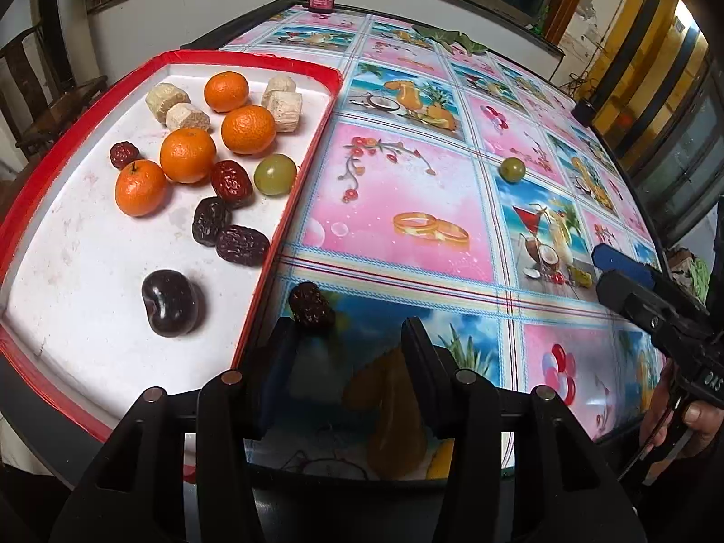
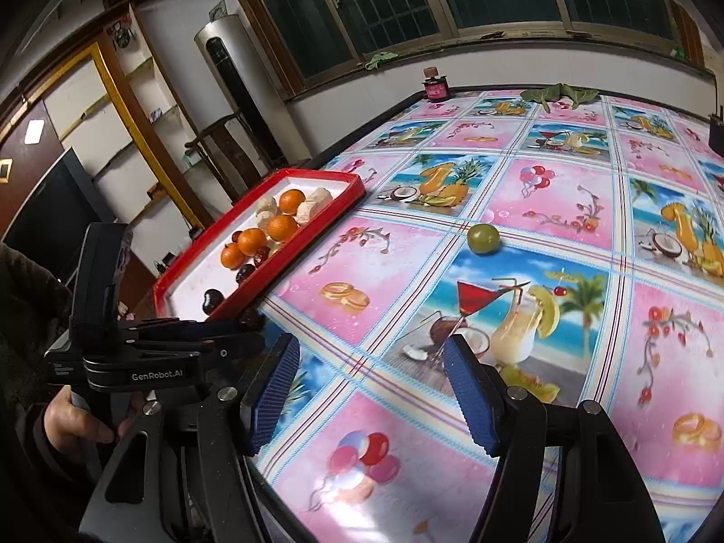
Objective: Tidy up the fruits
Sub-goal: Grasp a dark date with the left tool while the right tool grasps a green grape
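Left gripper [image 1: 350,339]: jaws spread, nothing pinched. A dried red date [image 1: 311,305] lies on the tabletop [image 1: 407,208] just ahead of the left jaw's tip, off the gap's centreline and close against the outer wall of the red tray [image 1: 289,208]. No earlier view to compare, so I only call the jaws apart and not yet on the fruit.

Step in hand, as I read it: pick that stray date and drop it in the tray.

How to do it well:
- Shift the gripper toward the tray side so the date sits mid-gap, not at one pad's tip.
- Watch the tray wall: the left jaw has little room between date and rim. Come in steeply, or nudge the date clear first.
- Close across the short axis; the date is wrinkled and small, likely to roll or squirt out if caught at the tips.
- Lift clear of the rim before crossing over.

Right gripper [image 2: 371,389]: jaws spread, empty, hanging over the tabletop. Well ahead of it sits a green grape [image 2: 483,238], the other stray, a sensible next target for that side.

Tray already holds mandarins [image 1: 188,154], more dates [image 1: 231,182], a green grape [image 1: 274,174], a dark plum [image 1: 169,302] and pale puffed cakes [image 1: 188,117]. Drop beside the dates [image 1: 242,244].
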`<state>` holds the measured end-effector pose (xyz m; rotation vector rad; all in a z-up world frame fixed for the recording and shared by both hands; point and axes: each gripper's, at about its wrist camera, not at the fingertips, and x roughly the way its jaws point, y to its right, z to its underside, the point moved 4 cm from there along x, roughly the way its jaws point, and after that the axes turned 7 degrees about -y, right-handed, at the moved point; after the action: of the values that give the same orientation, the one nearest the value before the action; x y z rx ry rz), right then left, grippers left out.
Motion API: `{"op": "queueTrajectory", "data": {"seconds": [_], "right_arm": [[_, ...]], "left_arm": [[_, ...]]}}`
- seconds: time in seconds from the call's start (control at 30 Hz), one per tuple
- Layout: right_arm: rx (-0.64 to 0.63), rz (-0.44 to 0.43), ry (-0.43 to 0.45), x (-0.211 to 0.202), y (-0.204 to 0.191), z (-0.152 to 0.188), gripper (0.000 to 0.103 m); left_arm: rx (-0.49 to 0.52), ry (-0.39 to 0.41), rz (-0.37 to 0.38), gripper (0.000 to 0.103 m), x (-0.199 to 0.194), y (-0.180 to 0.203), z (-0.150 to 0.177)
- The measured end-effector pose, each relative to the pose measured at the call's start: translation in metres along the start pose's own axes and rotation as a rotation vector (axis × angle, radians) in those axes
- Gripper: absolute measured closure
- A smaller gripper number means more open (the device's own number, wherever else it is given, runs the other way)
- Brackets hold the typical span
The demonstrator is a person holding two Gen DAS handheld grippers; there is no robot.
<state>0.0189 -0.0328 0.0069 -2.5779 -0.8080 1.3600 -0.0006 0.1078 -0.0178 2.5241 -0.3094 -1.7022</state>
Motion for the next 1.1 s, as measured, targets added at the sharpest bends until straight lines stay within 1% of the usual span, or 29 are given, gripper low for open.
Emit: {"op": "queueTrajectory", "data": {"seconds": [0.1, 0.17, 0.23, 0.3, 0.33, 0.37, 0.47, 0.6, 0.7, 0.73, 0.77, 0.8, 0.83, 0.9, 1.1], "right_arm": [[-0.024, 0.025, -0.004, 0.005, 0.005, -0.011, 0.035], [-0.034, 0.06, -0.013, 0.013, 0.013, -0.022, 0.036], [-0.026, 0.093, -0.03, 0.023, 0.023, -0.034, 0.038], [-0.014, 0.128, -0.039, 0.033, 0.033, -0.046, 0.043], [-0.008, 0.146, -0.044, 0.04, 0.039, -0.053, 0.045], [-0.003, 0.16, -0.049, 0.045, 0.043, -0.058, 0.046], [0.015, 0.206, -0.088, 0.064, 0.056, -0.069, 0.051], [0.018, 0.24, -0.121, 0.082, 0.065, -0.072, 0.056], [-0.017, 0.266, -0.115, 0.084, 0.061, -0.073, 0.059], [-0.029, 0.27, -0.116, 0.086, 0.061, -0.073, 0.06], [-0.035, 0.275, -0.115, 0.086, 0.06, -0.073, 0.064], [-0.042, 0.285, -0.114, 0.086, 0.06, -0.073, 0.068], [-0.047, 0.295, -0.112, 0.086, 0.059, -0.073, 0.07], [-0.056, 0.309, -0.108, 0.086, 0.06, -0.073, 0.076], [-0.054, 0.313, -0.101, 0.084, 0.06, -0.071, 0.077]], "left_arm": [[0.002, 0.002, -0.011, 0.057, 0.002, 0.0, -0.003], [0.008, 0.002, -0.017, 0.06, 0.004, 0.002, -0.007], [0.002, 0.004, -0.008, 0.064, 0.005, 0.001, -0.011], [-0.004, 0.004, -0.006, 0.068, 0.006, 0.0, -0.013], [-0.004, 0.004, -0.006, 0.071, 0.007, 0.001, -0.014], [-0.003, -0.001, -0.007, 0.074, 0.008, 0.001, -0.014], [0.007, -0.006, -0.024, 0.074, 0.01, 0.004, -0.014], [0.019, -0.01, -0.04, 0.074, 0.011, 0.007, -0.014], [0.026, -0.013, -0.044, 0.074, 0.012, 0.01, -0.015], [0.031, -0.014, -0.045, 0.077, 0.013, 0.012, -0.016], [0.039, -0.014, -0.049, 0.082, 0.014, 0.014, -0.016], [0.051, -0.015, -0.06, 0.084, 0.015, 0.016, -0.017], [0.055, -0.015, -0.06, 0.087, 0.015, 0.017, -0.017], [0.056, -0.017, -0.053, 0.087, 0.016, 0.018, -0.018], [0.075, -0.019, -0.044, 0.087, 0.016, 0.022, -0.018]]}}
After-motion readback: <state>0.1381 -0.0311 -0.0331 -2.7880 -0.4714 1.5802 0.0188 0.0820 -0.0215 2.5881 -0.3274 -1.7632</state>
